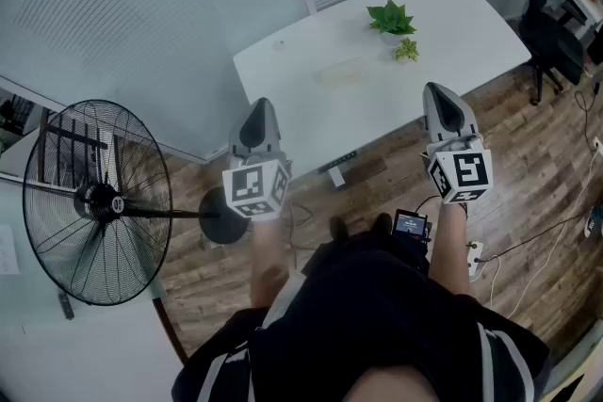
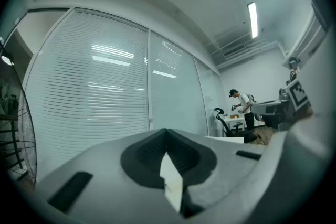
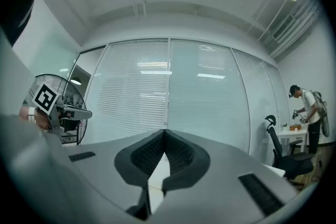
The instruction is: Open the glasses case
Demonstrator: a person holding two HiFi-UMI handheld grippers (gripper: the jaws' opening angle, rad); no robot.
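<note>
On the white table (image 1: 311, 108), near its middle, lies a pale oblong glasses case (image 1: 339, 72), hard to make out against the tabletop. My left gripper (image 1: 261, 105) is held level over the table's near left edge, well short of the case. My right gripper (image 1: 439, 91) hovers at the near right edge, to the right of the case. In the left gripper view the left gripper (image 2: 167, 134) has its jaw tips together with nothing between them. The right gripper (image 3: 165, 134) is likewise shut and empty. The case does not show in either gripper view.
A small green plant (image 1: 391, 19) stands at the table's far right. A large black pedestal fan (image 1: 94, 202) is on the floor at left. An office chair (image 1: 546, 24) is at far right, with cables and a power strip (image 1: 474, 256) on the wooden floor. A person (image 3: 310, 107) works far off.
</note>
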